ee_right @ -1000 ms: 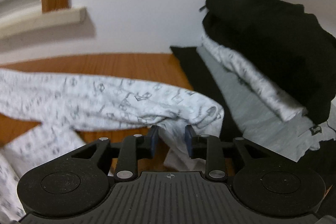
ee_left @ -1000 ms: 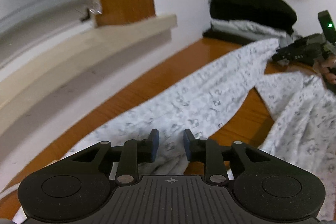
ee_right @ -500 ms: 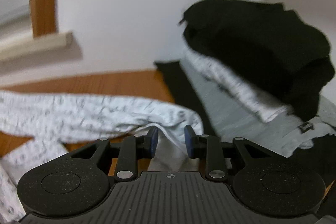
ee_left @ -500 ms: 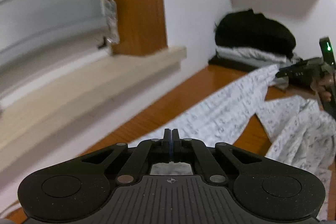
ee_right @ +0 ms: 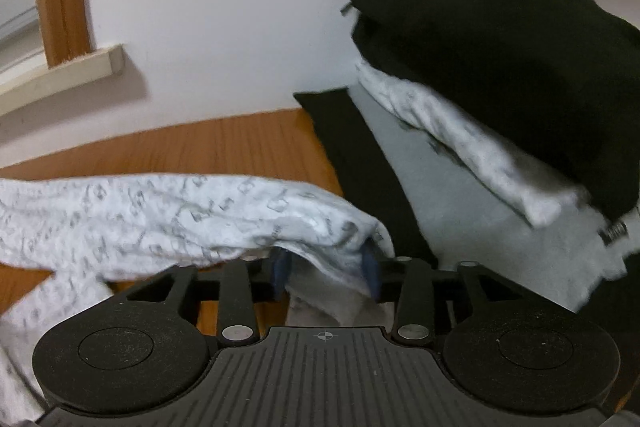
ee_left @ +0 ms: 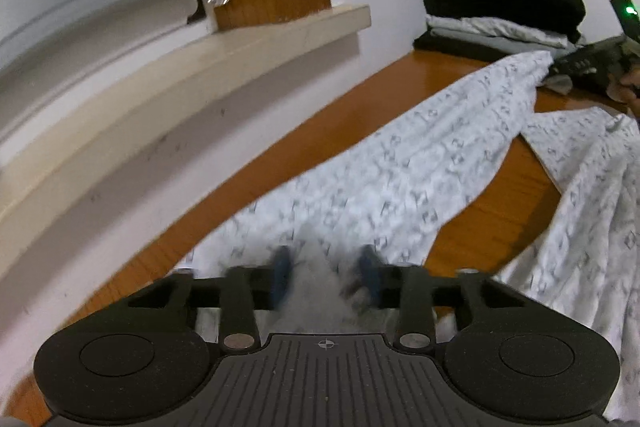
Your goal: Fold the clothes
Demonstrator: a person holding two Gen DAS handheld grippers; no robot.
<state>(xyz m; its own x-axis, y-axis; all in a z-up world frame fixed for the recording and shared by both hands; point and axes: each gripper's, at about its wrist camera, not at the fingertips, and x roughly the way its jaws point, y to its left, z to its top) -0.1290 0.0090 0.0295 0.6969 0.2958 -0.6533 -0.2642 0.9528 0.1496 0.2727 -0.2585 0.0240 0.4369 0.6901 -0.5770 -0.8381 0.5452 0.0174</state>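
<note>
White printed garment (ee_left: 400, 179) lies spread across the wooden tabletop (ee_left: 360, 115), one long strip running diagonally from the near edge toward the far corner, with another part of it off to the right. Print is small grey motifs; whether it is a shirt or pyjamas can't be told.

Left gripper (ee_left: 324, 273) sits low over the near end of the strip. Its fingers (ee_left: 280, 275) stand apart, w/ a raised peak of the fabric between them. The view is blurred there, so whether the pads actually touch the cloth can't be told.

Right gripper (ee_right: 325, 273) is at the far end of the same strip, its fingers (ee_right: 370, 271) apart w/ the hem bunched between them and draped over the right-side pad. Its jaws have just been closing; no firm pinch shows.

In the left wrist view the right gripper shows at the far right, w/ part of a hand (ee_left: 628, 83) behind it.

Stack of folded clothes (ee_right: 500, 67) sits in the corner against the wall, black item on top, then white printed, grey and black below. Windowsill (ee_left: 200, 67) runs along the wall on the left.
</note>
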